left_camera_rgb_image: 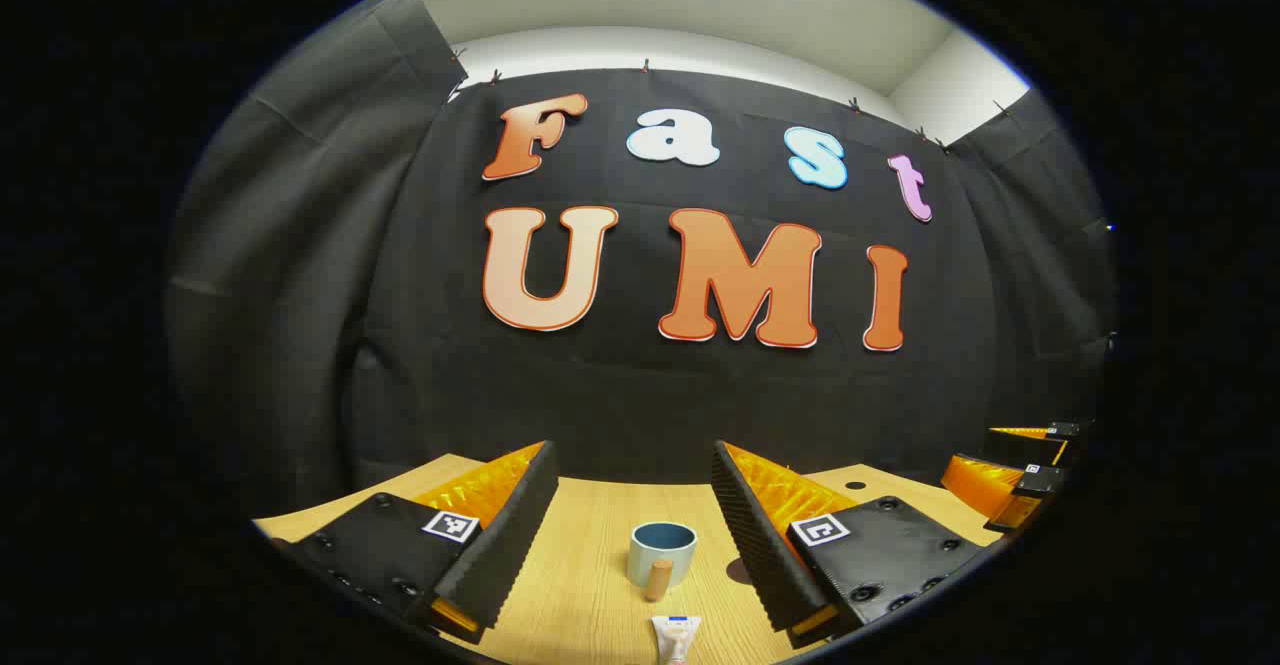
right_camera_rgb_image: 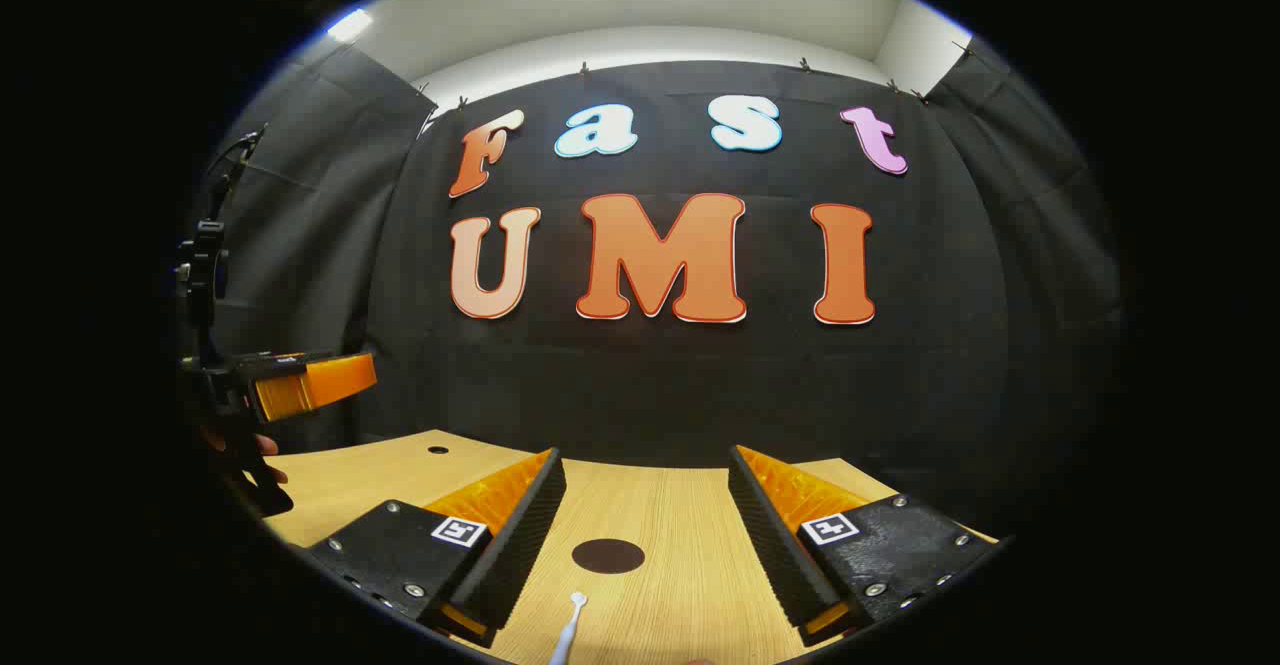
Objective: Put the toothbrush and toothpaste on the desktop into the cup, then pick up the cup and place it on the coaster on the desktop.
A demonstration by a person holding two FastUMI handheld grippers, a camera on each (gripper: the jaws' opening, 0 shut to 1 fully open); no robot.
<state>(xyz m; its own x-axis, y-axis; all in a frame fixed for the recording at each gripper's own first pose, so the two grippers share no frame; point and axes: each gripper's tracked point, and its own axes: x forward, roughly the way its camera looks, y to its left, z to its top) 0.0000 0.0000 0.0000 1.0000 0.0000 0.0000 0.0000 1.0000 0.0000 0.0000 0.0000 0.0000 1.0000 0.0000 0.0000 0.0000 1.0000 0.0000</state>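
In the left gripper view, the left gripper [left_camera_rgb_image: 634, 490] hangs above a light wooden desktop [left_camera_rgb_image: 590, 585] with its two ridged fingers spread wide and nothing between them. Framed in the gap between the fingers stands a round grey-blue ceramic cup [left_camera_rgb_image: 661, 552], upright and open-mouthed, resting on the wood. Touching or just in front of its near wall is a small tan wooden cylinder [left_camera_rgb_image: 658, 579], possibly the end of a handle, though what it belongs to cannot be told. Nearer the camera, at the bottom edge, lies the flat white crimped end of a toothpaste tube [left_camera_rgb_image: 675, 637] with a blue strip, pointing toward the cup and apart from it. A sliver of a dark round flat coaster [left_camera_rgb_image: 741, 572] peeks out beside the inner edge of the right-hand finger. At the far right edge the right gripper [left_camera_rgb_image: 1015, 480] shows, fingers parted. In the right gripper view, the right gripper [right_camera_rgb_image: 646, 490] also stands wide open, holding nothing, above the same desktop. The dark round coaster [right_camera_rgb_image: 608, 555] lies bare on the wood between its fingers. Nearer, at the bottom edge, the small white head of a slim pale toothbrush [right_camera_rgb_image: 567, 627] lies on the table, pointing toward the coaster but short of it. At the far left, the left gripper [right_camera_rgb_image: 300, 385] is held up by a hand.
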